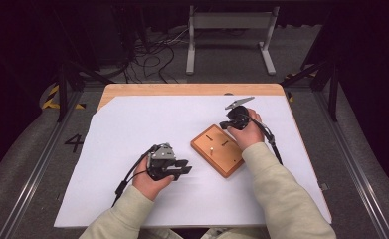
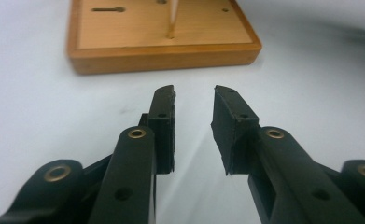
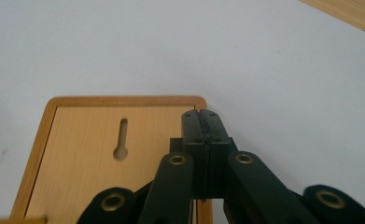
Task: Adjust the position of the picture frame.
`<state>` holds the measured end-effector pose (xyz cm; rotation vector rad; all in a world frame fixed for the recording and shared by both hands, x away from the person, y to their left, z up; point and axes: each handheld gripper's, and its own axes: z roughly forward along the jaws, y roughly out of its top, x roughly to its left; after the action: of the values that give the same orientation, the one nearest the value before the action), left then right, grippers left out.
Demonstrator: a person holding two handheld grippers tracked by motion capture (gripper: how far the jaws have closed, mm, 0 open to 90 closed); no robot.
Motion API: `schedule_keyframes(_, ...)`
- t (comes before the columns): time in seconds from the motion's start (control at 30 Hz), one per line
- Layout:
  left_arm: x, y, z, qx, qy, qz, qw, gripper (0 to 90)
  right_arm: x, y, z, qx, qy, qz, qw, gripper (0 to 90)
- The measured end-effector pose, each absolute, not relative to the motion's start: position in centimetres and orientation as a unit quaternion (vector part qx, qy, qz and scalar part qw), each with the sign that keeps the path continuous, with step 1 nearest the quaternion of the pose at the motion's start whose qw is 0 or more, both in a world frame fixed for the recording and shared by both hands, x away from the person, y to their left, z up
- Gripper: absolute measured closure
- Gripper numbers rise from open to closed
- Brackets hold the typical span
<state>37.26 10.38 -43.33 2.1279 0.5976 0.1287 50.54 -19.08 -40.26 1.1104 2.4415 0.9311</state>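
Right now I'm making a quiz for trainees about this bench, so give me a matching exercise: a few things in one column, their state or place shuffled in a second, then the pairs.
Column 1
1. left gripper
2. right gripper
3. wooden board
4. peg

Column 2
A. lies flat on the white sheet between the two hands
B. jaws pressed together over the board's corner
C. stands upright in the board
D. jaws apart, pointing at the board's edge

Pairs: 1-D, 2-B, 3-A, 4-C
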Motion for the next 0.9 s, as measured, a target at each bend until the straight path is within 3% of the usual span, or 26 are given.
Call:
schedule_keyframes(0.2, 36.8, 13.4, -43.2, 0.847, 0.264, 0.066, 0.457, 61.3, 52.8, -18.0, -41.4, 0.4, 0.851, 0.299, 0.159, 90.0)
schedule_keyframes(0.5, 37.2, 16.2, -43.3, 0.831, 0.296, 0.086, 0.464, 57.7, 53.9, -17.4, -43.1, 0.385, 0.874, 0.25, 0.159, 90.0)
schedule_keyframes(0.6, 37.2, 16.0, -43.5, 0.833, 0.296, 0.089, 0.459, 57.1, 53.8, -16.6, -43.3, 0.361, 0.883, 0.275, 0.119, 90.0)
schedule_keyframes(0.9, 37.5, 16.2, -44.1, 0.834, 0.305, 0.082, 0.452, 56.7, 51.6, -11.9, -43.2, 0.267, 0.919, 0.282, 0.07, 90.0)
